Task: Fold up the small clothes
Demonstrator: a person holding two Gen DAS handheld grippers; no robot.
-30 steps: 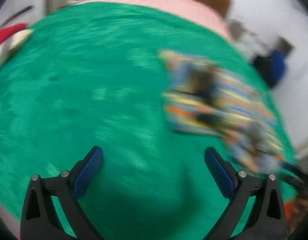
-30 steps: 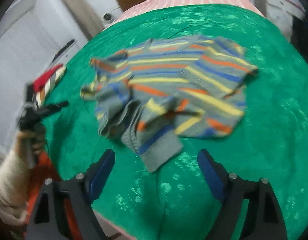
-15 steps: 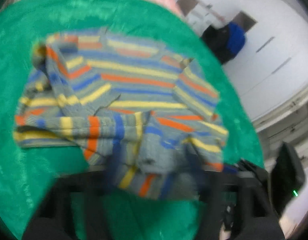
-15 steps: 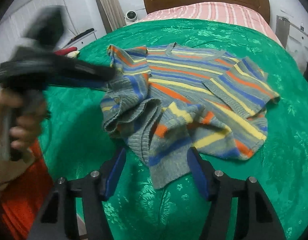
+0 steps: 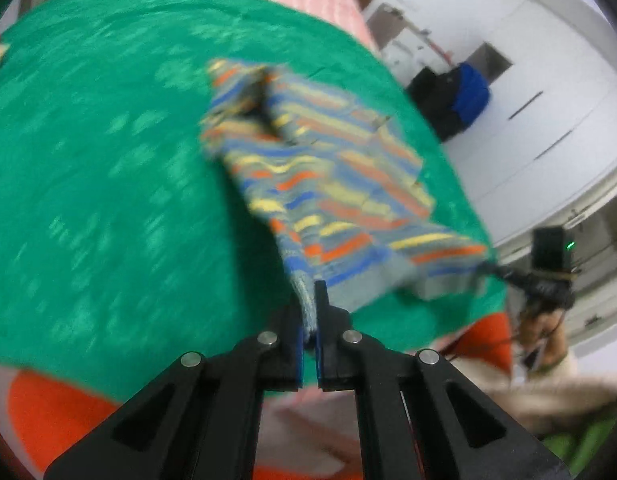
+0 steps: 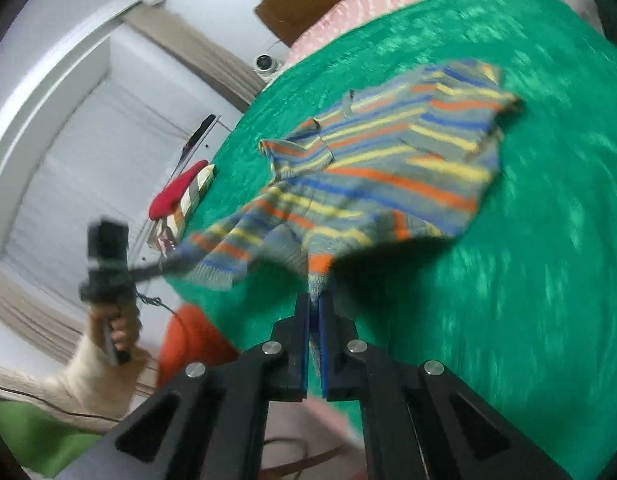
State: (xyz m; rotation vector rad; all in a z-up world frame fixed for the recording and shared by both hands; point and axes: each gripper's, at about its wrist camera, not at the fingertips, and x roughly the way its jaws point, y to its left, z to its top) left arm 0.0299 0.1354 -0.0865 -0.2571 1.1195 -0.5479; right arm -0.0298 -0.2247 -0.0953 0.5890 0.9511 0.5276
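Both grippers now pinch cloth; half a second ago both stood wide and clear of it, a second ago well short of it.

Your left gripper is clamped narrow on the ribbed hem of the grey knitted sweater with orange, yellow and blue stripes. The garment runs from the fingers toward 12–1 o'clock in that view.

Your right gripper is likewise closed tight on another hem corner of the sweater. From the left wrist view the right gripper shows at 3 o'clock; from the right wrist view the left shows at 9 o'clock.

The near edge is lifted off the green patterned bedspread, stretched between the two grips; the far part with the neck still lies on the bed. Shadow under the raised hem confirms the lift. Frames are motion-blurred.

Reading: pick-up is done, and the hem is likely ready to be shaken flat or carried over. No fold is made yet.

A red and striped folded bundle sits at the bed's edge, 9–10 o'clock.
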